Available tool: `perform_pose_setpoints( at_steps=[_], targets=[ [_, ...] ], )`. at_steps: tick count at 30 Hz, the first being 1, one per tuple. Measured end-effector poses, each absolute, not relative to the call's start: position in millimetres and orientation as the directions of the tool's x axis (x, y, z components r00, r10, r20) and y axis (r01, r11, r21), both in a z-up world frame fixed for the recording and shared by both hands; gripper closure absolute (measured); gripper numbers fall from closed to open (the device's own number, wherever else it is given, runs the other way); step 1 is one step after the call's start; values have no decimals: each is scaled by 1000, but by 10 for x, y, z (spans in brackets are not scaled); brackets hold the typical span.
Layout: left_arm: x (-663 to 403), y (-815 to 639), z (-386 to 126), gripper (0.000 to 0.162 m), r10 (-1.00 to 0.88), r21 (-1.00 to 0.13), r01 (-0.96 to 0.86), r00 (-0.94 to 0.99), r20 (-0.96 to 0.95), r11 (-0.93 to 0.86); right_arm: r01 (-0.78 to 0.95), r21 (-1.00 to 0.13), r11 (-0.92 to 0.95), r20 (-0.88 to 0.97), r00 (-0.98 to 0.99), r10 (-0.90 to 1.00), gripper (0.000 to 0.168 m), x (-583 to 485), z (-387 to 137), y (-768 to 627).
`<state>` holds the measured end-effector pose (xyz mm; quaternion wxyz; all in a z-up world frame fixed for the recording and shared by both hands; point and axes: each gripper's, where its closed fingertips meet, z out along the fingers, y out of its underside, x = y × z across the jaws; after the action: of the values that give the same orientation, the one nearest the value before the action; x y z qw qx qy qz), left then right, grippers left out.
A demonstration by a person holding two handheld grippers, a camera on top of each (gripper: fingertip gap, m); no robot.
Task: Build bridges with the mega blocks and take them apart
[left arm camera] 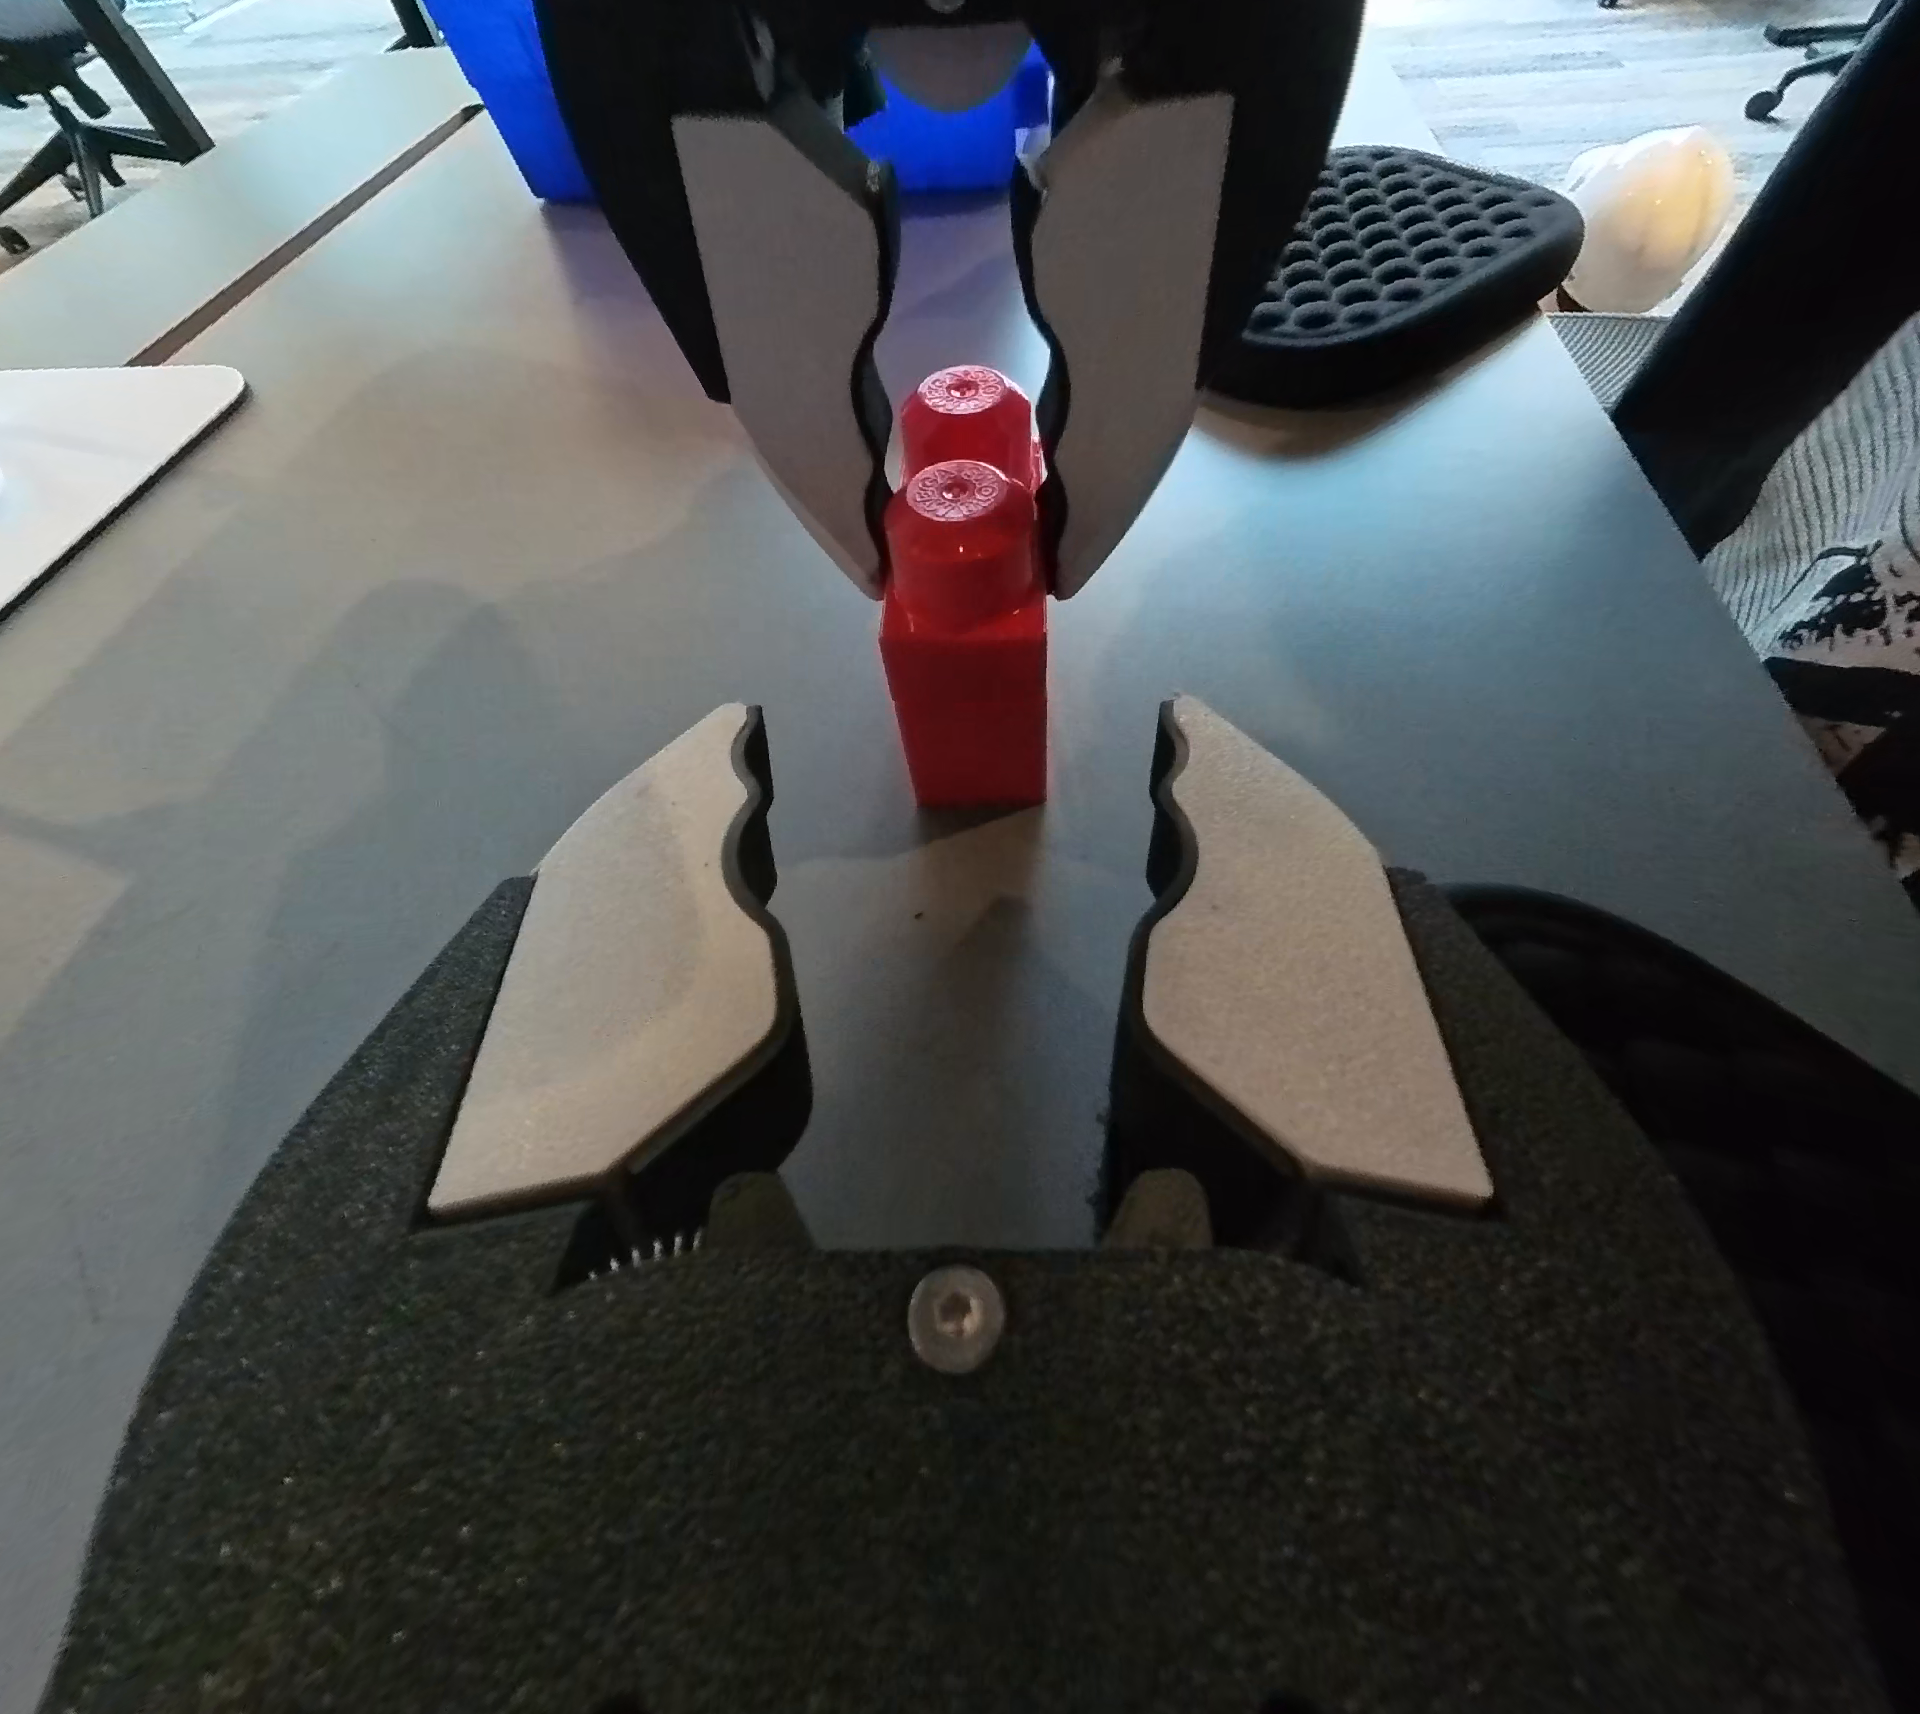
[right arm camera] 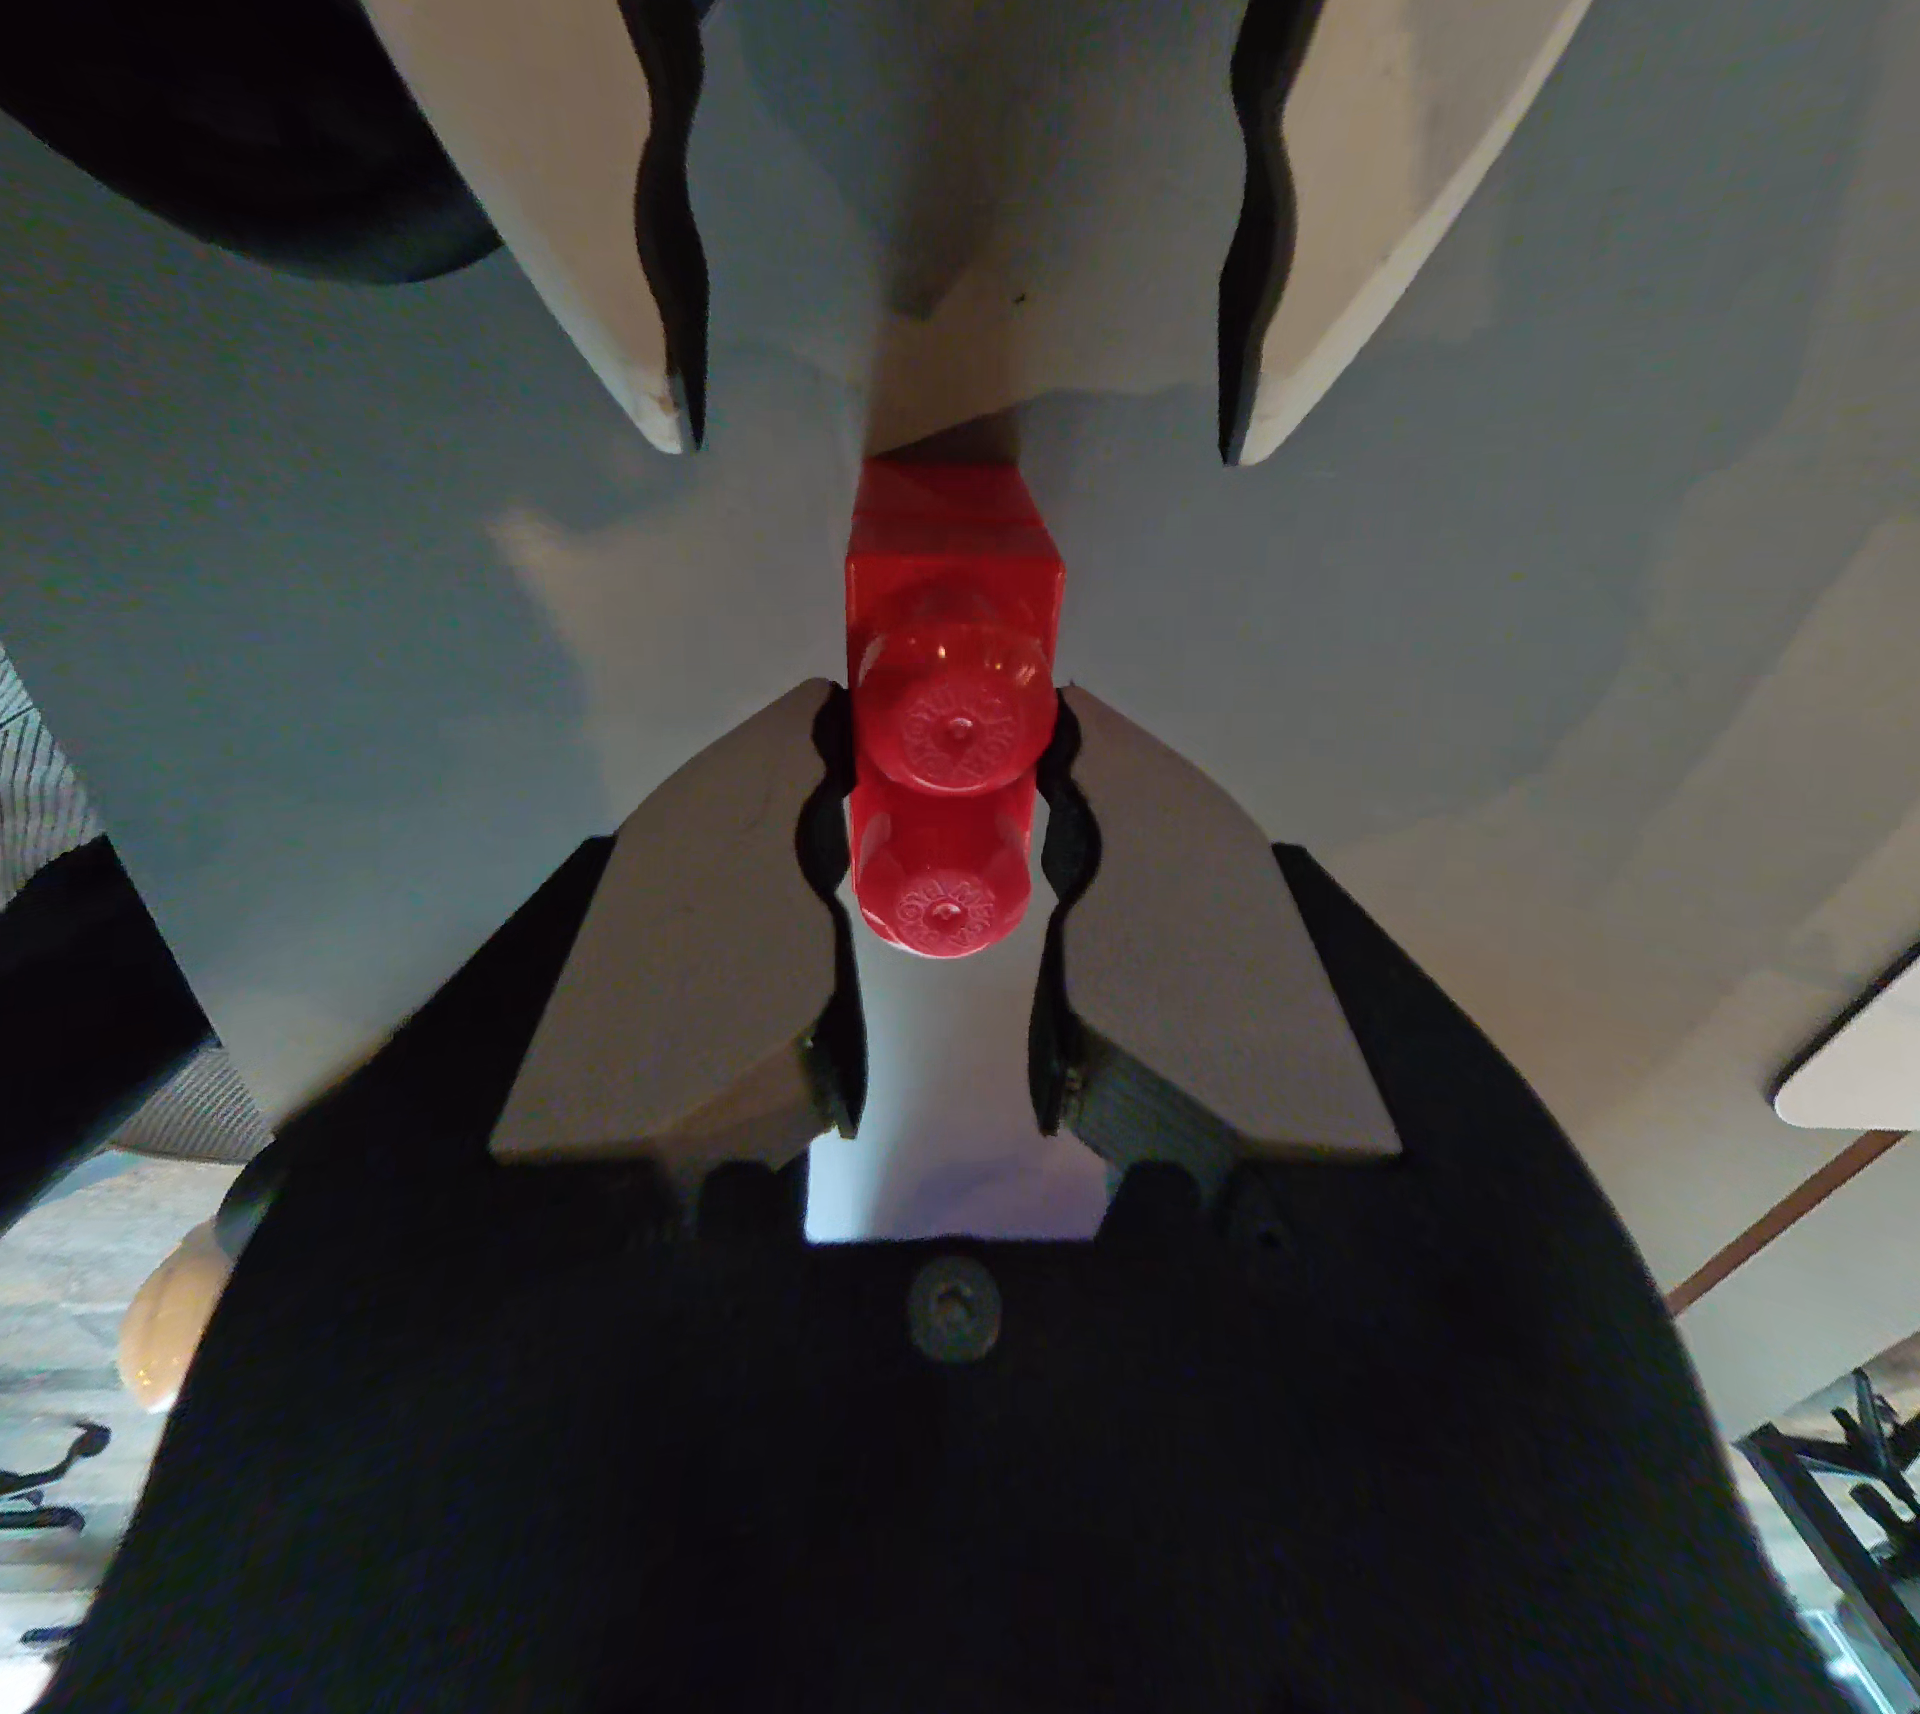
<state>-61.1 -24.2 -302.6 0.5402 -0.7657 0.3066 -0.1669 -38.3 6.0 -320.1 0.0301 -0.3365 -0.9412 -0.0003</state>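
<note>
A red two-stud mega block stands upright on the grey table, between my two grippers, which face each other. My right gripper comes from the far side and is shut on the block's top, at the studs. In the right wrist view its fingers clamp both sides of the block. My left gripper is open and empty, with its fingertips on either side of the block's near end and not touching it. It shows at the top of the right wrist view.
A blue bin stands behind the right gripper. A black perforated cushion lies at the table's far right, with a cream helmet beyond it. A white mat lies at the left. The table edge runs along the right. The gap from one gripper's tips to the other's is roughly 5 centimetres.
</note>
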Motion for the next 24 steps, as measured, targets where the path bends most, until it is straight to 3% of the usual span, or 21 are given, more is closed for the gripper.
perform_pose_setpoints(
  at_steps=[15, 24],
  targets=[
    [-593, -255, -3036, 92, -653, -925, -315, 750, -105, -213, 625, -43, 780, 59, -777, 626, 133, -401, -3217, 57],
    [-648, -264, -2934, 93, -635, -952, -245, 769, -75, -184, 691, -149, 707, 36, -711, 702, 134, -433, -2972, 172]
  ],
)
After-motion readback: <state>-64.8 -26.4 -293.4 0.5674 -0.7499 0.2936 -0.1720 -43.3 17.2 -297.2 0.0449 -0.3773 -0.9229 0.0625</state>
